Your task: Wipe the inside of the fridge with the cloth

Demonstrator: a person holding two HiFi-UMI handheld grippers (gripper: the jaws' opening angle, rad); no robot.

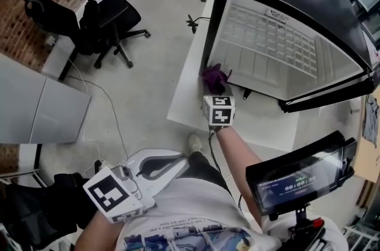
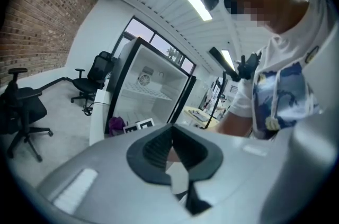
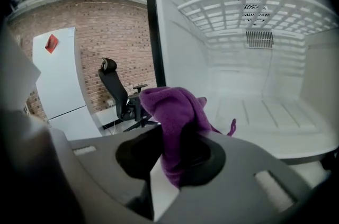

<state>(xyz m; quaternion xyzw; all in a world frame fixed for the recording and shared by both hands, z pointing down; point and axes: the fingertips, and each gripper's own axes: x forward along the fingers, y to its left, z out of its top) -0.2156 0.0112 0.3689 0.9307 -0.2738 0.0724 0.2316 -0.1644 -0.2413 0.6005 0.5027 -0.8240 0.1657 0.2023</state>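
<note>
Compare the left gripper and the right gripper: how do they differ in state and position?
The right gripper is closed on the purple cloth; the left gripper is closed on nothing. The right gripper is stretched out to the open fridge; the left gripper is held back beside the person's body. Both carry a marker cube.

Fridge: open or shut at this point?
Open. The fridge has its white interior and wire shelf exposed in the head and right gripper views; the right gripper holds the purple cloth at its opening.
</note>
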